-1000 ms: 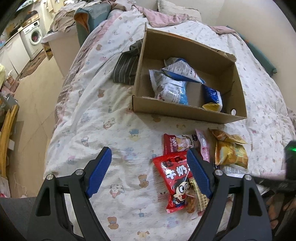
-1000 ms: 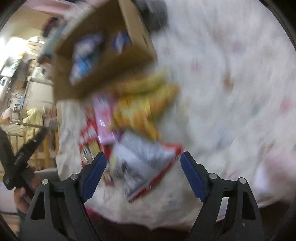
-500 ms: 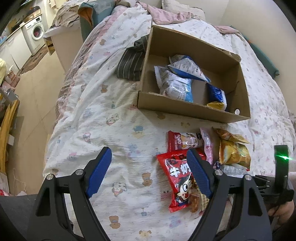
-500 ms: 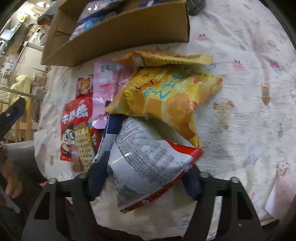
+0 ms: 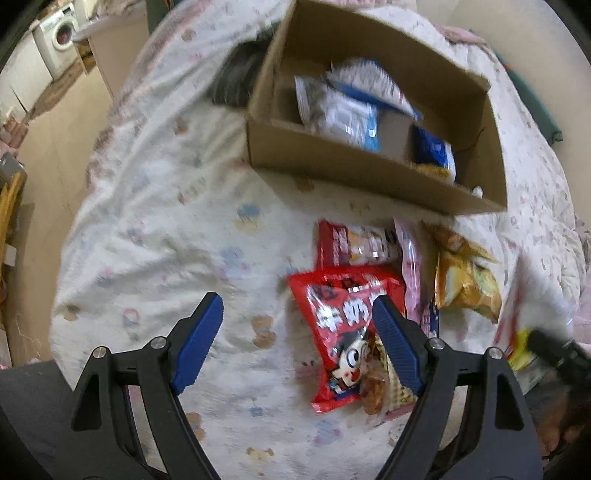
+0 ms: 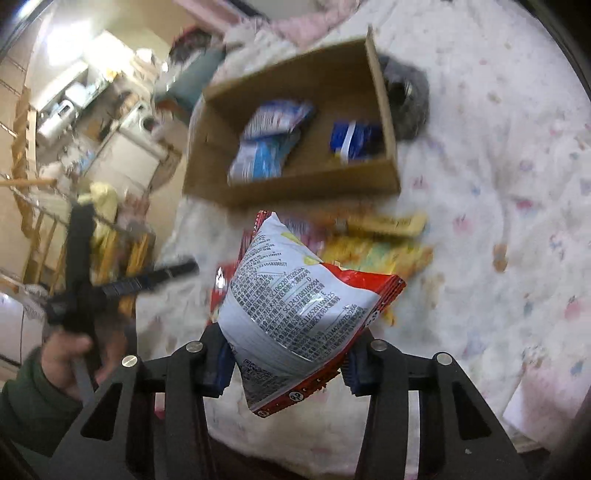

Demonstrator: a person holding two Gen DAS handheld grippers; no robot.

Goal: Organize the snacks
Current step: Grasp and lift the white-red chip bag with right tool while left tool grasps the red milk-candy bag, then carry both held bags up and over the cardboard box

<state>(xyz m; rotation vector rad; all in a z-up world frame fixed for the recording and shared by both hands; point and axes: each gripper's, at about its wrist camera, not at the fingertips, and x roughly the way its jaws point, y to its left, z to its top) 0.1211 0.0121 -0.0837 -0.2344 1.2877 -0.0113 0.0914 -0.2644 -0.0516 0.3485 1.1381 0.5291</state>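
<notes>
My right gripper (image 6: 286,363) is shut on a white-backed, red-edged snack bag (image 6: 295,310) and holds it above the bed. An open cardboard box (image 6: 295,184) lies beyond it with blue and white snack bags (image 6: 269,144) inside; it also shows in the left wrist view (image 5: 369,173). My left gripper (image 5: 297,343) is open and empty above the bed, next to a red cartoon snack bag (image 5: 343,325). A yellow chip bag (image 5: 465,284), a pink packet (image 5: 410,266) and another red packet (image 5: 351,243) lie in front of the box.
The bed has a white patterned quilt (image 5: 166,221). A dark striped cloth (image 5: 236,77) lies beside the box. The bed's left edge drops to the floor, with a washing machine (image 5: 61,33) beyond. The other hand-held gripper (image 6: 85,291) shows at left in the right wrist view.
My right gripper closed on the white and red bag and lifted it off the pile toward the box. The left gripper moved slightly closer to the snacks and stayed open.
</notes>
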